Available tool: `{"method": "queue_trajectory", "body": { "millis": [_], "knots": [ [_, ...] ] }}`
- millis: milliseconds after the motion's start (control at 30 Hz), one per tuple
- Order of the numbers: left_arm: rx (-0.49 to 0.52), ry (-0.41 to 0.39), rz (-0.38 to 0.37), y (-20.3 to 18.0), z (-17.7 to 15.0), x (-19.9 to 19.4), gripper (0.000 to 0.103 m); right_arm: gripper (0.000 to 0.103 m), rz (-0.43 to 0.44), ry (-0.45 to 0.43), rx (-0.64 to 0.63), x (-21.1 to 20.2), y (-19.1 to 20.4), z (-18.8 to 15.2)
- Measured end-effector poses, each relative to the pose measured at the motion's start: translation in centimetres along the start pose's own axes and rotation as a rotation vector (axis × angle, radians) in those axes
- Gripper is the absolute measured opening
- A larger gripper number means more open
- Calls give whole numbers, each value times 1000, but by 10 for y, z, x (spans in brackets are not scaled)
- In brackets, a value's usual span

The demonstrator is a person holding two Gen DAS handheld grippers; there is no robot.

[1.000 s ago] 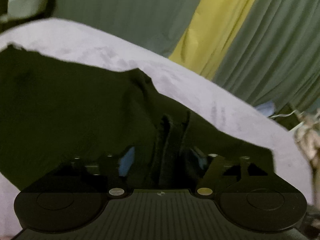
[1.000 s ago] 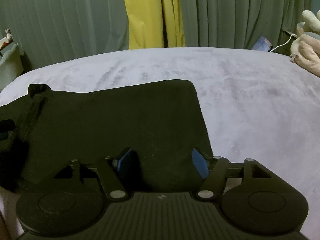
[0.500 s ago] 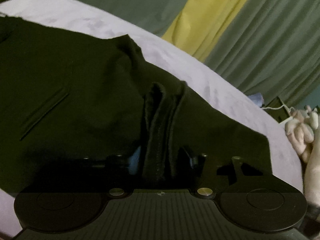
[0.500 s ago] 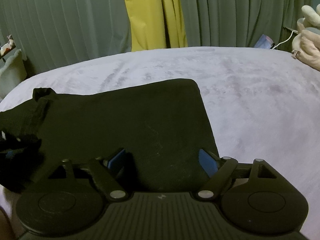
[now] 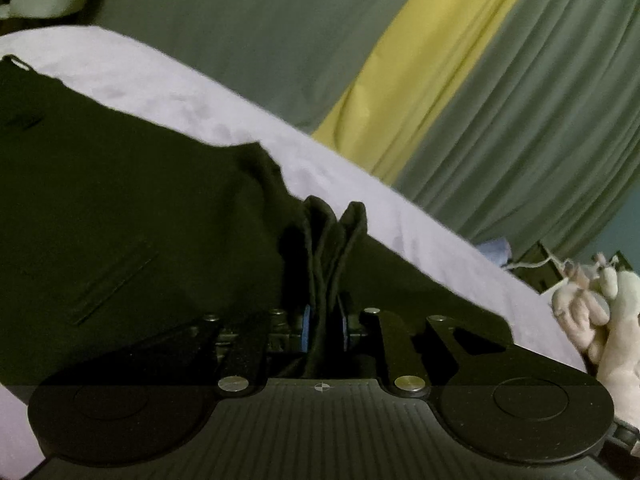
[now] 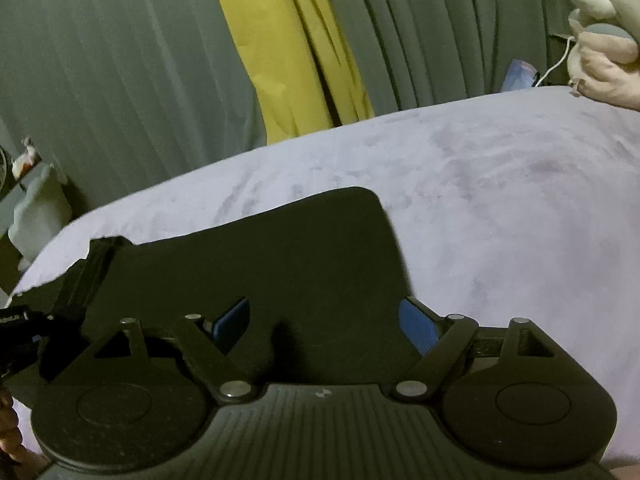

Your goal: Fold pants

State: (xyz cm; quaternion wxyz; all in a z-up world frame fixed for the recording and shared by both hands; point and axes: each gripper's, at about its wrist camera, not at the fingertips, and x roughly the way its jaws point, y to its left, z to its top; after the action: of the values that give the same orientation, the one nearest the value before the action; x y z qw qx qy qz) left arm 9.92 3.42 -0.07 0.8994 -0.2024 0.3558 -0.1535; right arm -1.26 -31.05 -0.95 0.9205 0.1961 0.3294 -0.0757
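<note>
Pinching bunched pants (image 5: 324, 240) inside left tool (image 5: 325, 322).

left gripper (image 5: 325, 322) jaws have just been closing, now pinched on cloth; right gripper (image 6: 326, 322) jaws spread wide

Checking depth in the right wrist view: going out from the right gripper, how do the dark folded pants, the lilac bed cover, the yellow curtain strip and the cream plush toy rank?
1. Dark folded pants, under the open right gripper.
2. Lilac bed cover, beyond them, right.
3. Cream plush toy, far right edge.
4. Yellow curtain strip, behind the bed, left of centre.
</note>
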Motion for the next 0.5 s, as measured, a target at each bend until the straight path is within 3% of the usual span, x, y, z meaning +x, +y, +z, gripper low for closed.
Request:
{"method": "queue_trajectory", "body": {
  "millis": [100,167,300,433,500],
  "knots": [
    [55,38,92,-2,-7,11,38,86,-22,15,-10,4,2,0],
    [56,2,93,-5,-6,8,40,86,-40,36,-23,10,4,-1],
    [40,-86,113,1,-5,-5,56,89,-61,58,-46,15,8,-1],
    [7,-37,130,5,-3,6,62,91,-60,71,-28,17,4,0],
    [22,-24,133,5,-3,14,72,92,-65,85,-12,20,2,-1]
  ]
}}
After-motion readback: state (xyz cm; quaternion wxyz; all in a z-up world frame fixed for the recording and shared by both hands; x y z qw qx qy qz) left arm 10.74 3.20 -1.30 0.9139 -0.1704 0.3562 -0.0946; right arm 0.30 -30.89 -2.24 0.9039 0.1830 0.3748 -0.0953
